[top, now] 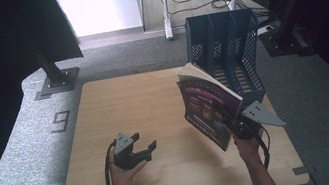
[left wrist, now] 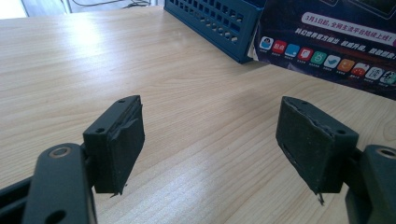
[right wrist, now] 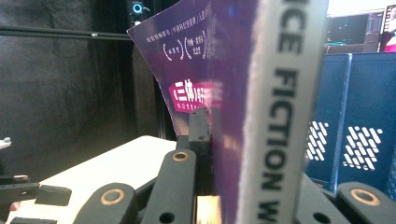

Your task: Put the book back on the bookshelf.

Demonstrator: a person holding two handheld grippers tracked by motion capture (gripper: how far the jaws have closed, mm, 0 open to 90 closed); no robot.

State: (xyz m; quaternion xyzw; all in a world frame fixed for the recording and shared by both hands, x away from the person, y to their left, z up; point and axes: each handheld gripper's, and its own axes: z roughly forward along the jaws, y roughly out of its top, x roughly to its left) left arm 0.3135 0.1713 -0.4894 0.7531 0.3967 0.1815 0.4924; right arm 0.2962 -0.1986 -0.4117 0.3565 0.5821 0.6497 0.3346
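Table point(top: 157, 119) fills frame centre; blue file rack point(top: 226, 46) at its upper right corner. Purple book point(top: 208, 110) stands tilted, centre-right, just before rack, right gripper point(top: 233, 124) clamped on its lower edge. Left gripper point(top: 144, 149), lower centre-left, jaws apart, nothing between.

1. The left gripper point(top: 149, 150) is black, with a grey three-cornered plate on top and a black cable.
2. Its pads point(left wrist: 123, 144) are dark, with frayed edges.
3. The right gripper point(top: 227, 115) looks the same; brass-coloured rivets sit in its arms.
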